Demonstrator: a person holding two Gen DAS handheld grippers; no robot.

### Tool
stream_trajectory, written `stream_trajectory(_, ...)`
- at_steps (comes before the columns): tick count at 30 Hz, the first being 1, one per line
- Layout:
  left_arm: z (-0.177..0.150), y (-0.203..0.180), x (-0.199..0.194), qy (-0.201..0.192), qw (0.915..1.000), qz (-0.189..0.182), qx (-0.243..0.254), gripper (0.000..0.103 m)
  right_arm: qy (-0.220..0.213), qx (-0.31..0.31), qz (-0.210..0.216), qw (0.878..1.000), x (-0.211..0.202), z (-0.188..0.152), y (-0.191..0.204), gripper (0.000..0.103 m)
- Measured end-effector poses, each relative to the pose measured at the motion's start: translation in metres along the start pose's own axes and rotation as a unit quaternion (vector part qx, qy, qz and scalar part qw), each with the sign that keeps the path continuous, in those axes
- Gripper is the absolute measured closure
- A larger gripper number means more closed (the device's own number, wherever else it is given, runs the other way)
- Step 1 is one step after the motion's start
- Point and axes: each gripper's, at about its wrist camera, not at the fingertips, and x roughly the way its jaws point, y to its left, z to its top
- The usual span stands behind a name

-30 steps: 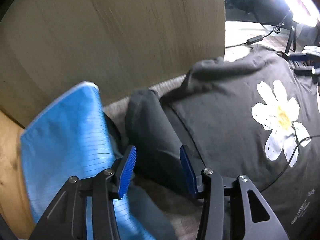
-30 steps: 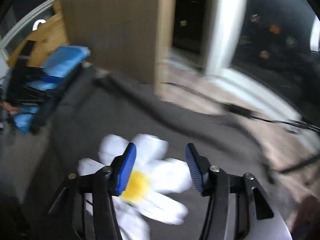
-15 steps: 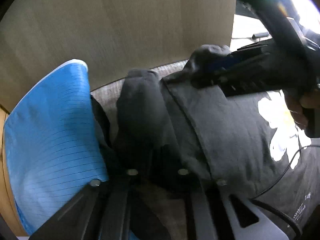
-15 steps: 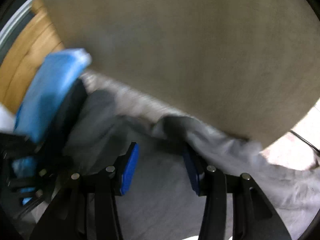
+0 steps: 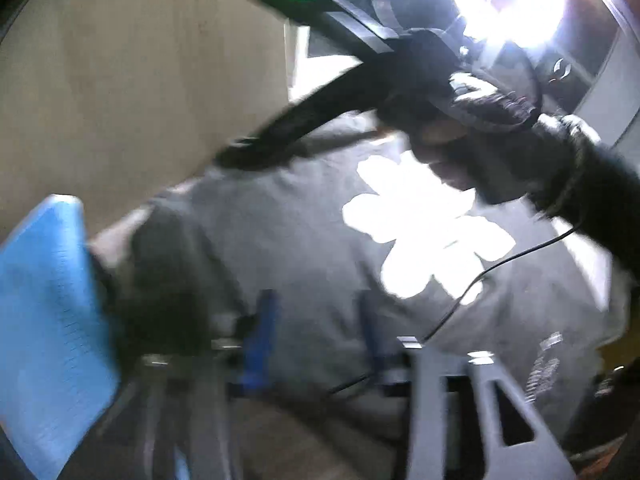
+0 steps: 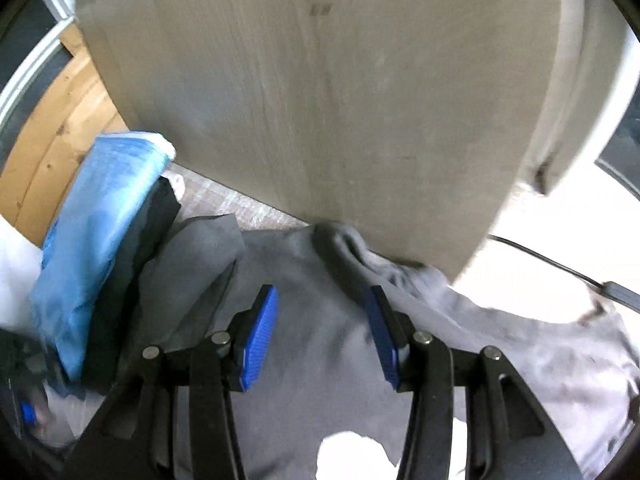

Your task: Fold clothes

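In the left wrist view the left gripper, buried in dark cloth half a second ago, now shows its blue pads apart and nothing between them, though the picture is blurred. The dark grey T-shirt lies spread ahead of it, its white flower print to the right, and a thin black cable trails across the print. The right gripper, a dark blurred shape, has lifted from the shirt's far edge and now slants above the collar. A folded blue cloth crowds the left side and a beige panel closes off the far side. In the right wrist view the right gripper hangs spread over the T-shirt, holding nothing; the panel has drawn slightly back since the earlier frame, and the collar lies just beyond the fingertips, touching the panel's foot. The blue cloth stands stacked at the left; open room lies to the right.
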Motion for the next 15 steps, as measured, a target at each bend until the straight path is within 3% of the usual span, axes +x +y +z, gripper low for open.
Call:
stream_trajectory(3,-0.011,0.030,0.003,0.026,0.9964,0.043,-0.069,0.053,-0.002,0.009,0.025,1.000,-0.016,-0.006,-0.004,0.056)
stream_trajectory(5,-0.021,0.049,0.009,0.046,0.9892,0.045,-0.132,0.053,0.006,0.012,0.043,0.999,-0.013,-0.007,0.002,0.056)
stream_trajectory(7,-0.026,0.057,0.017,0.058,0.9835,0.048,-0.164,0.053,0.019,0.008,0.062,0.998,-0.003,-0.003,0.018,0.056)
stream_trajectory(12,-0.032,0.047,0.024,0.059,0.9854,0.058,-0.149,0.053,0.053,0.018,0.095,0.994,0.039,0.010,0.061,0.056)
stream_trajectory(15,-0.035,0.050,0.021,0.063,0.9852,0.070,-0.143,0.053,0.097,0.031,0.096,0.990,0.071,0.015,0.082,0.056)
